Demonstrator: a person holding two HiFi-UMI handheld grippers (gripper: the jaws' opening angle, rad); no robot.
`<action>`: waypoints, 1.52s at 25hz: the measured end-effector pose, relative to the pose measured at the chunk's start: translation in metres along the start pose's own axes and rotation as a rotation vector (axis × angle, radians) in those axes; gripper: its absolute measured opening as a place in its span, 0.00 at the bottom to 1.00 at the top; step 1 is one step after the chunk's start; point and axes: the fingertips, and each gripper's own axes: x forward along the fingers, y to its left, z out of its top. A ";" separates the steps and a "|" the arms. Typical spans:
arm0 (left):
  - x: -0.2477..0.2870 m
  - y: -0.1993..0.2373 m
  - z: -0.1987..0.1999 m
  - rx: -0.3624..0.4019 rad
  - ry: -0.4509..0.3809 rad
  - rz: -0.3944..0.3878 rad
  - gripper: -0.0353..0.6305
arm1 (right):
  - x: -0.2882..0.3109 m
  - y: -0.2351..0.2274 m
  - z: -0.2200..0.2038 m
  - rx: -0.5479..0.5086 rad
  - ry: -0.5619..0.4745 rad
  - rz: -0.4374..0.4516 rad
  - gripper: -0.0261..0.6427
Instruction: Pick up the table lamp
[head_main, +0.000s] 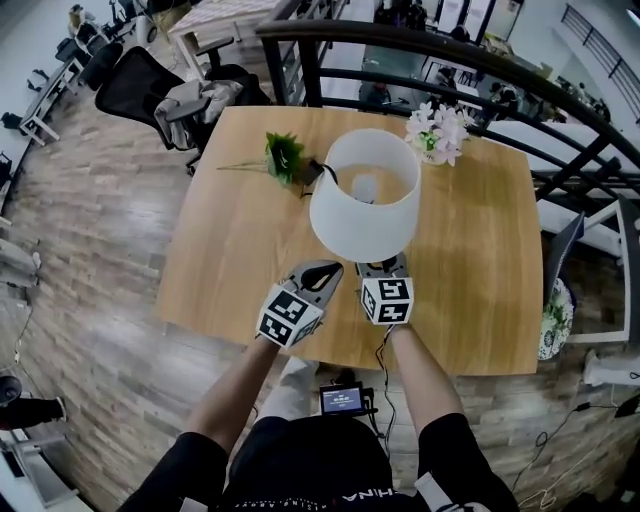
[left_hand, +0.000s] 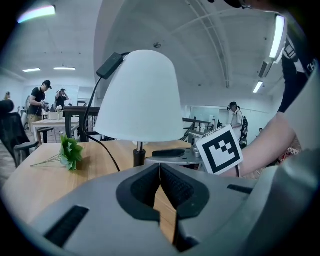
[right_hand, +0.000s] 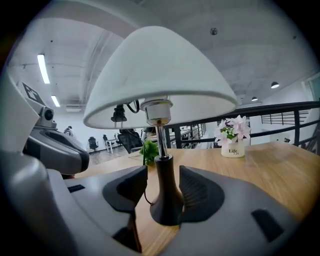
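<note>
The table lamp (head_main: 365, 195) stands on the wooden table (head_main: 230, 260); it has a white shade and a dark base (right_hand: 165, 200) on a chrome stem. My right gripper (head_main: 383, 265) reaches under the shade from the near side. In the right gripper view it (right_hand: 163, 187) is open, one jaw on each side of the base, with a gap showing at the left pad. My left gripper (head_main: 318, 272) sits just left of it, short of the lamp. Its pads (left_hand: 175, 187) meet at the tips with nothing between them. The shade (left_hand: 137, 100) rises ahead of it.
The lamp's black cord (left_hand: 102, 145) runs across the table towards a green sprig (head_main: 285, 157). A white pot of pink flowers (head_main: 437, 133) stands at the far right corner. A black railing (head_main: 450, 50) curves behind the table, and an office chair (head_main: 150, 85) stands at the far left.
</note>
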 end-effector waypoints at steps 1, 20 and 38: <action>0.001 0.002 -0.001 0.000 0.001 0.002 0.08 | 0.007 0.000 0.000 -0.005 -0.006 -0.001 0.33; -0.010 0.027 -0.012 -0.008 0.010 0.050 0.08 | 0.042 -0.003 0.015 -0.028 -0.086 -0.015 0.31; -0.013 0.024 0.001 0.042 -0.011 0.047 0.08 | 0.009 0.006 0.024 -0.023 -0.132 -0.044 0.31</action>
